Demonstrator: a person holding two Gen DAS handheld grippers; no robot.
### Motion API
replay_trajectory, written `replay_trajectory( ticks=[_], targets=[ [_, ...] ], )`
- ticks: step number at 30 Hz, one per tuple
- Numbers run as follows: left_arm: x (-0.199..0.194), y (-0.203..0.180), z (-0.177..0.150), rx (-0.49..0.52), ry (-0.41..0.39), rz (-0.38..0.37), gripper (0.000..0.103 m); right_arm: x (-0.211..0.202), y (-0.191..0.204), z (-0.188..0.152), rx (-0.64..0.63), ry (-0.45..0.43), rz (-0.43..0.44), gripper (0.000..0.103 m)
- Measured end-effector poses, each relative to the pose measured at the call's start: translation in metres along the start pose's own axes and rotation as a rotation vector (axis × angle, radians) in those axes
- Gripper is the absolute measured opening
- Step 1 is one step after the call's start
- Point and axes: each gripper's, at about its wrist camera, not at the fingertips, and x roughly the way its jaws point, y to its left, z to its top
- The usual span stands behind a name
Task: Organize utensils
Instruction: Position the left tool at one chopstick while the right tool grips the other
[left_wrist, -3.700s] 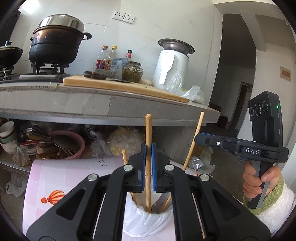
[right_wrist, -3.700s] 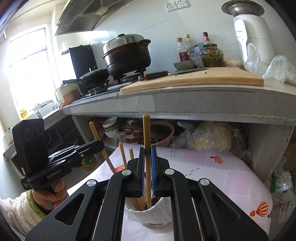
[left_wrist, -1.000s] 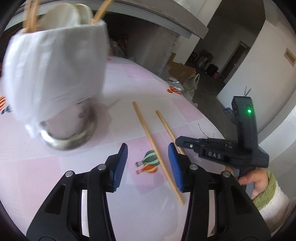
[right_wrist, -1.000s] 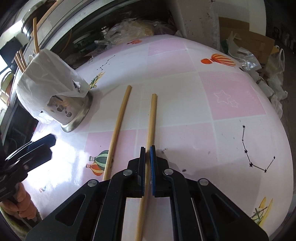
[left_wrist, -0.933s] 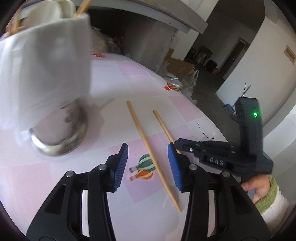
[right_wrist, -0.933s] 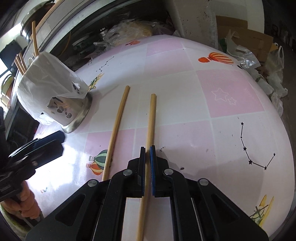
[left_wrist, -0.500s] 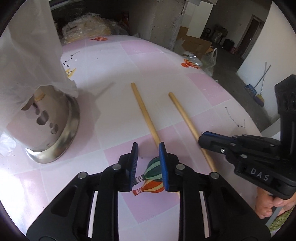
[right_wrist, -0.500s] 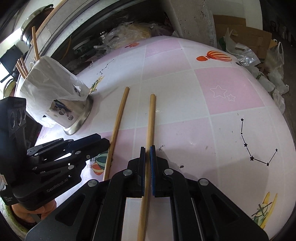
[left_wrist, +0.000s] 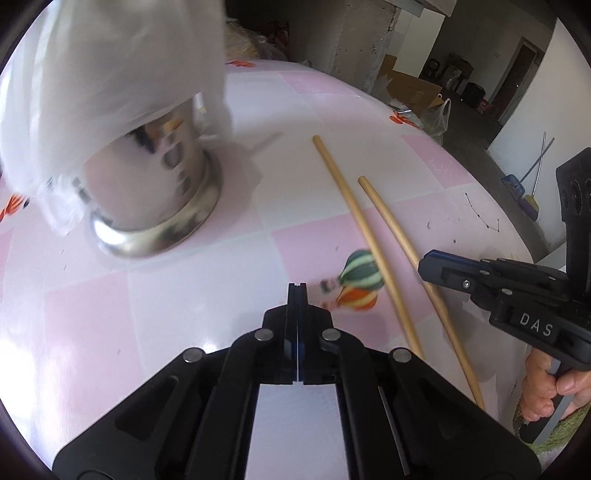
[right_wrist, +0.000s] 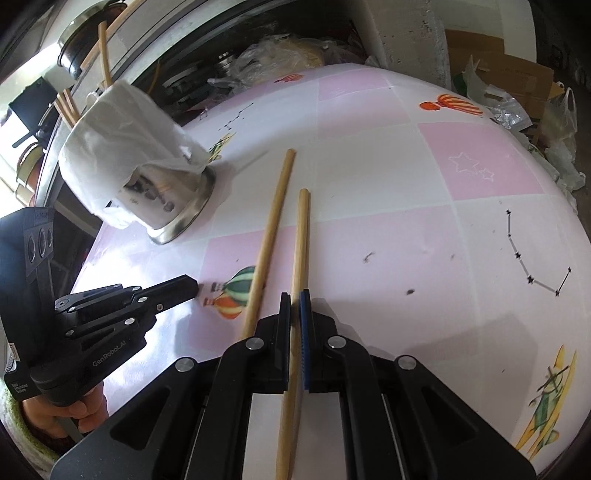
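White raised letters "DAS" stand on the black body of the right gripper (left_wrist: 428, 263), seen from the left wrist view; "GenRobot.AI" runs along the side of the left gripper (right_wrist: 192, 288); a small label below it is too small to read

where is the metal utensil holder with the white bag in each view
Left wrist view: the holder fills the upper left, blurred, left of the two chopsticks.
Right wrist view: the holder stands at upper left, smaller, more chopsticks sticking out of its top.
Shared landmark: the green and orange balloon print on the tablecloth, just left of the nearer chopstick in both.
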Motion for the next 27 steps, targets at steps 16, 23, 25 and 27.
replay_trajectory(
  ticks=[16,23,25,27],
  targets=[
    [-0.054,0.074,-0.070,-0.174,0.003,0.037,0.000,0.009,0.054,-0.025,-0.095,0.077,0.092,0.005],
    [-0.063,0.073,-0.067,-0.173,-0.020,0.028,0.000,0.007,0.049,-0.023,-0.091,0.070,0.069,0.005],
    [-0.064,0.070,-0.062,-0.166,-0.029,0.023,0.000,0.006,0.043,-0.022,-0.080,0.069,0.067,0.005],
    [-0.064,0.067,-0.058,-0.157,-0.033,0.015,0.000,0.005,0.041,-0.021,-0.076,0.067,0.061,0.005]
  ],
)
